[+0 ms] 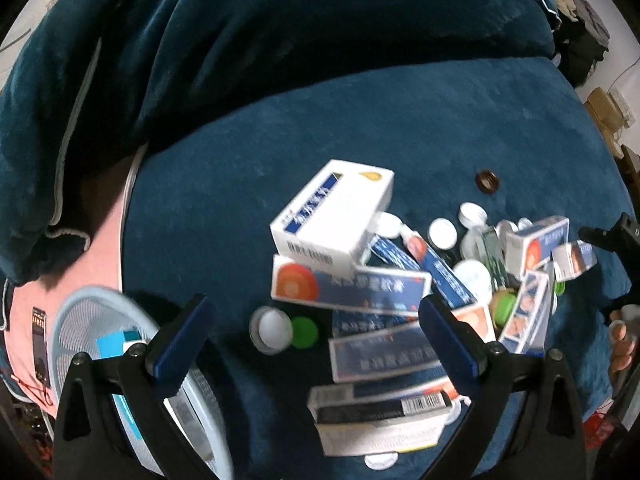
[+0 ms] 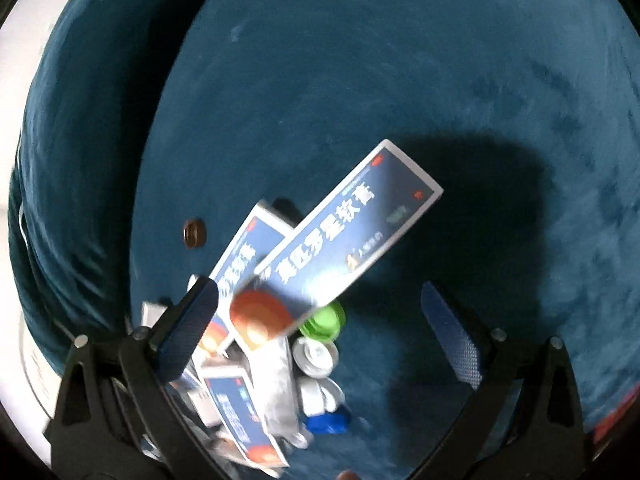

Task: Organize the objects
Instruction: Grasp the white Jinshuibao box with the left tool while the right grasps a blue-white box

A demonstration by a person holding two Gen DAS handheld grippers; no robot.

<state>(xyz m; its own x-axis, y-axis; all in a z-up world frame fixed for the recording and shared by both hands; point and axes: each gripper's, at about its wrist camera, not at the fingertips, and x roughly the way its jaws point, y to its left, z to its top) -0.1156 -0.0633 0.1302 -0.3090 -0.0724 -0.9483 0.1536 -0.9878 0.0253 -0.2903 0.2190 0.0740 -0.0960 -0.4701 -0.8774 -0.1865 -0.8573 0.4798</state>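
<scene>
Left wrist view was filled mostly by a dark blue velvety cushion (image 1: pixel 360 128) with a messy pile of medicine boxes and caps dumped on it. The left gripper (image 1: pixel 312 320) was seen with its jaws spread wide and nothing held between them, hanging over the near side of the pile. A white box with a blue stripe (image 1: pixel 336 216) was perched tilted on top of a long blue box with an orange circle (image 1: pixel 348 286), and more blue boxes were stacked under and in front of those. A white cap (image 1: pixel 272 330) and a green cap (image 1: pixel 305 332) were spotted just beside each other at the left edge of the pile. A small brown ring (image 1: pixel 487 181) was lying apart from the heap, further back on the cushion. A pale blue mesh basket (image 1: pixel 92 320) was visible at lower left, off the cushion's edge, with something white and cyan inside, too blurred to be made out.

Right wrist view was pretty smeared. The right gripper (image 2: pixel 316 328) was also seen with jaws wide apart, gripping nothing. A long blue ointment box (image 2: pixel 344 236) was caught tilted up above the other boxes, with a green lid (image 2: pixel 324 322) and a blue cap (image 2: pixel 326 422) tucked below it.
</scene>
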